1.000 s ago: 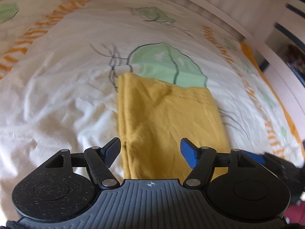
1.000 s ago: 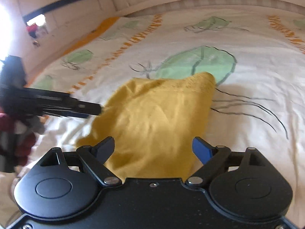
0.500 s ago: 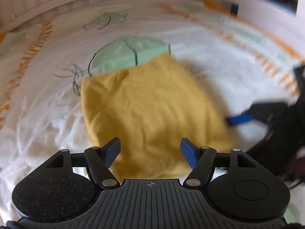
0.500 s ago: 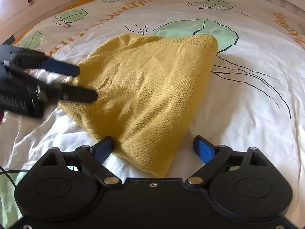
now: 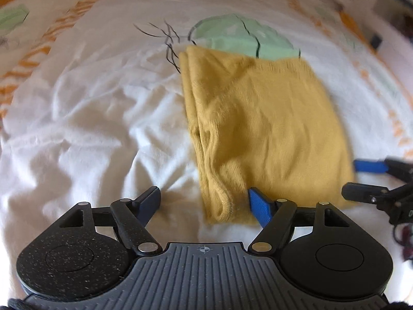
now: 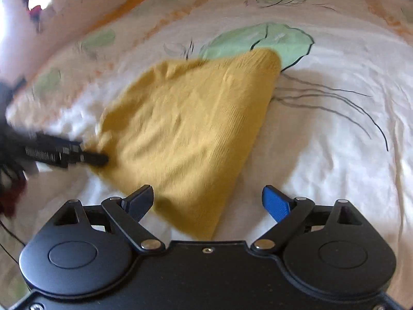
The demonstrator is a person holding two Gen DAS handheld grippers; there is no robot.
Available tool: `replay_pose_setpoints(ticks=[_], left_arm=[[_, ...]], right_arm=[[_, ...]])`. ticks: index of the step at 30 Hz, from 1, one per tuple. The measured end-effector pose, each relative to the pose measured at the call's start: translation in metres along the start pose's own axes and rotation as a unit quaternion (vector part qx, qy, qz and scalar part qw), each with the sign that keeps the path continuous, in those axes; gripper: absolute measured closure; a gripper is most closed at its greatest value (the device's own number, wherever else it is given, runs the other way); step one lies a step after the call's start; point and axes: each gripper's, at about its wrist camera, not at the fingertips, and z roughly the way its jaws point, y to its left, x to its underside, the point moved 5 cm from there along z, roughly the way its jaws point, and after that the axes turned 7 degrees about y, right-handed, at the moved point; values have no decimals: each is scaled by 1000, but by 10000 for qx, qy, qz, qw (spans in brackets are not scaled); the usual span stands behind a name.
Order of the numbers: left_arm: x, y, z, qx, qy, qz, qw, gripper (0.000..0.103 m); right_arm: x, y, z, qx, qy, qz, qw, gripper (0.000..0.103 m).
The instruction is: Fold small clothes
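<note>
Folded mustard-yellow knit garment (image 5: 263,131) flat on white leaf-printed bed cover (image 5: 98,118), left tool (image 5: 204,201) and right tool (image 6: 206,201) both gaping, gripping nothing, left tool's jaws just widened around the garment's near corner.

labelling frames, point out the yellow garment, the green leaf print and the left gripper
yellow garment (image 5: 263,129), left wrist view, middle of the folded cloth
green leaf print (image 6: 281,38), right wrist view, middle of the leaf on the bedsheet
left gripper (image 5: 204,201), left wrist view, midway between open fingertips

Yellow garment (image 5: 260,129) matt knit, seemingly; bedsheet (image 5: 90,129) creased cloth.
</note>
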Motion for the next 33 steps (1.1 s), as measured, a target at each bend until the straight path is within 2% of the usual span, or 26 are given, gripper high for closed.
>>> replay_pose_setpoints(ticks=[2, 4, 6, 7, 10, 15, 17, 19, 22, 27, 33], left_arm=[[-4, 10, -8, 431, -177, -490, 9977, 30], [-7, 21, -12, 898, -323, -1049, 9899, 30], [-9, 26, -9, 1196, -269, -1373, 9829, 30], [-8, 27, -5, 1238, -182, -1401, 9822, 30], [-7, 16, 6, 1099, -28, -1179, 9869, 30], [-7, -1, 24, 1051, 44, -964, 9898, 30], [-9, -2, 30, 1133, 45, -989, 9886, 24], [-10, -5, 33, 1256, 45, -970, 9873, 9], [-12, -11, 36, 1313, 6, -923, 9870, 2], [-20, -21, 43, 1326, -172, -726, 9884, 2], [-26, -22, 46, 1482, -318, -797, 9852, 3]], right_arm=[[-10, -14, -7, -358, -211, 354, 9985, 10], [-22, -29, -10, -721, -396, 768, 9936, 9], [-32, -43, -8, -956, -506, 1103, 9880, 7], [-36, -48, -6, -1034, -547, 1229, 9855, 7], [-47, -60, 5, -1181, -597, 1454, 9805, 7], [-58, -67, 28, -1571, -522, 1647, 9724, 7], [-60, -69, 38, -1689, -469, 1690, 9699, 7], [-64, -69, 45, -1831, -485, 1667, 9677, 4], [-70, -65, 51, -2072, -504, 1638, 9632, 2], [-81, -58, 64, -2246, -476, 1520, 9613, 0], [-87, -56, 72, -2339, -539, 1480, 9594, 0]])
